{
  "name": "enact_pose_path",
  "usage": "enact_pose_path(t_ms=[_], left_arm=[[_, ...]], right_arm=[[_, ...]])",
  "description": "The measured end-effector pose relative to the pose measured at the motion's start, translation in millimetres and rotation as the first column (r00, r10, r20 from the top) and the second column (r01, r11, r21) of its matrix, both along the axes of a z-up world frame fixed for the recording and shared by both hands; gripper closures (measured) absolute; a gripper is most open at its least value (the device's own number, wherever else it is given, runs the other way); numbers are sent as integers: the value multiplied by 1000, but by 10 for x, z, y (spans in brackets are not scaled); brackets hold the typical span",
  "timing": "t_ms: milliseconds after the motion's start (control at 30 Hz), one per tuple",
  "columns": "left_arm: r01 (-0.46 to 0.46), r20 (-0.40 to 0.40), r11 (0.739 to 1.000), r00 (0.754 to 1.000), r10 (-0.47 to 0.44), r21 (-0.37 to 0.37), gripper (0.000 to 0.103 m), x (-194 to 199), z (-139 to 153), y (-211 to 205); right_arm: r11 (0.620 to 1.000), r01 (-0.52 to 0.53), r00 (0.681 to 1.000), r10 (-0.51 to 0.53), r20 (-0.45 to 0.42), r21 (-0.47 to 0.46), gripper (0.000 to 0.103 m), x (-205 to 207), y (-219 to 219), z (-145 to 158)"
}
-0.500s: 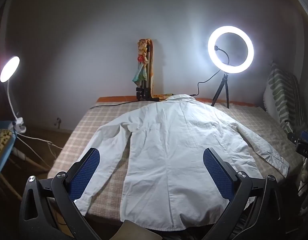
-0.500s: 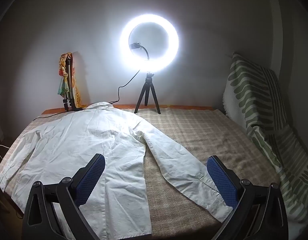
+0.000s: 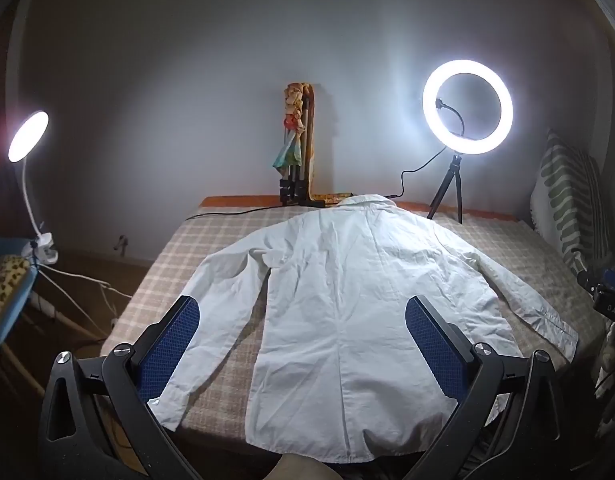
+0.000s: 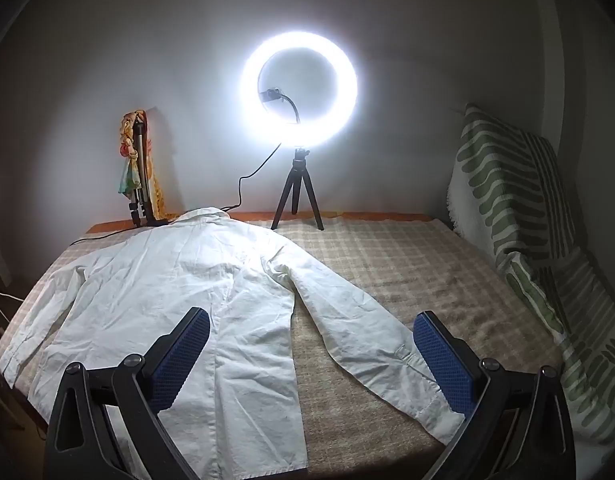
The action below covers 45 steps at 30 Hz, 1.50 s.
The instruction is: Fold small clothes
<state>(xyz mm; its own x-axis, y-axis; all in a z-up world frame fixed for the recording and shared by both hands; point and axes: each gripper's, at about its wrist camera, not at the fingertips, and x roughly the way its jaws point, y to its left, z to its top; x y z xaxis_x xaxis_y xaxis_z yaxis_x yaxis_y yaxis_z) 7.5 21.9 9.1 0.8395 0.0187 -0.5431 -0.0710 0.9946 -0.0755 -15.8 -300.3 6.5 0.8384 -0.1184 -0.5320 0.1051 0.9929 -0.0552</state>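
A white long-sleeved shirt (image 3: 339, 304) (image 4: 167, 292) lies flat, back side up, on a checked beige bed cover (image 3: 211, 248) (image 4: 407, 272), collar at the far end and both sleeves spread out. My left gripper (image 3: 303, 312) hovers above the shirt's lower body, its blue pads wide apart and nothing between them. My right gripper (image 4: 311, 324) hangs over the shirt's right sleeve near the cuff (image 4: 423, 396), also open and holding nothing.
A lit ring light on a small tripod (image 3: 467, 108) (image 4: 299, 88) stands at the bed's far edge, beside a folded tripod with a cloth (image 3: 295, 148) (image 4: 137, 164). A green-striped blanket (image 4: 515, 208) lies at the right. A clip lamp (image 3: 27, 136) and cables are at the left.
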Motion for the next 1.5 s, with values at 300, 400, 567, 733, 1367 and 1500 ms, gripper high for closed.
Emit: enact_pose_path(t_ms=[300,400,567,733,1367,1500], left_arm=[[-4,8,1000,1000,4,12,0,-76,21,-84],[-8,9,1000,1000,8,14,0,-86,25,-114],[-9,11,1000,1000,8,16,0,-99,42,-121],[-9,13,1000,1000,9,17,0,-105,44,-133],[-16,24,1000,1000,15,13,0,-178,142,-155],[-17,26,1000,1000,17,9,0,-198,126,-137]], right_arm=[[1000,-5,1000,5,4,-4,0,11,34,11],[1000,-7,1000,7,8,-7,0,0,64,16],[1000,-11,1000,11,13,-9,0,-18,79,30],[1000,-14,1000,15,22,-16,0,-43,118,58],[999,-30,997,31,64,-18,0,-110,182,155],[999,-33,997,35,69,-20,0,-116,197,167]])
